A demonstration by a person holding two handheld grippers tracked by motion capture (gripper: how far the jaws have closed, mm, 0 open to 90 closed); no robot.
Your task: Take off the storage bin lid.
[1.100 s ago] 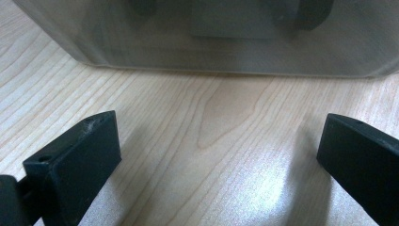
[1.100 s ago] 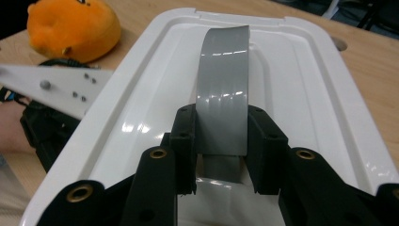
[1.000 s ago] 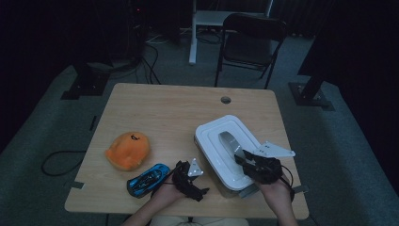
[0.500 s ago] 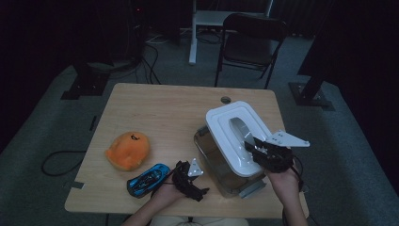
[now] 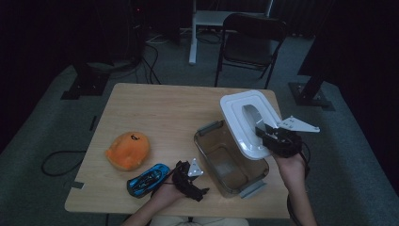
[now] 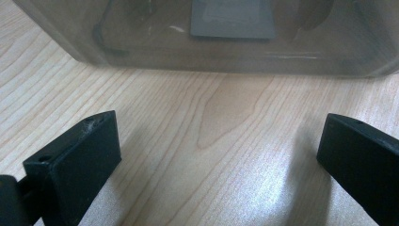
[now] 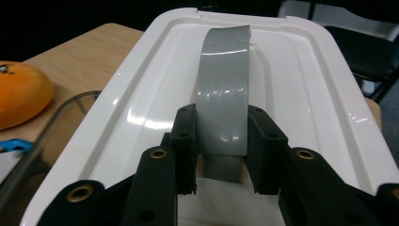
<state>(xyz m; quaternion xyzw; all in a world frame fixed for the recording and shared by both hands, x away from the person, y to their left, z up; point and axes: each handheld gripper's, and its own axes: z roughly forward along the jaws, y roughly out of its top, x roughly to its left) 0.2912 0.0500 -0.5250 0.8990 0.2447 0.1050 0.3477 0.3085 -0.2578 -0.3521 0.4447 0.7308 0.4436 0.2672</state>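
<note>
- The bench (image 5: 155, 108) is a pale wooden top carrying everything here; a dark folding chair (image 5: 249, 40) stands beyond its far edge.
- The clear storage box (image 5: 230, 162) sits on the near right part of the bench, open and, as far as the high view shows, with nothing inside. Its grey latch handles show at the far-left and near-right ends.
- The white lid (image 5: 244, 122) is off the box, held tilted in the air above the box's right rim, its far end higher than its near end.
- The right gripper (image 5: 269, 136) is pinching the lid's grey handle (image 7: 223, 108); the right gripper view shows both jaws pressed against the handle's sides.
- The left gripper (image 5: 188, 181) rests low on the bench just left of the box, its jaws spread with bare wood between them and the box wall straight ahead.
- An orange plush toy (image 5: 128, 149) lies at the left, and a blue toy car (image 5: 148, 179) lies near it, just beside the left gripper.
- Step in hand, as I judge it: lifting the lid away to open the box.
- The next move likely calls for carrying the lid clear of the rim and setting it down on free bench, keeping the pinch firm so the tilted lid does not swing.
</note>
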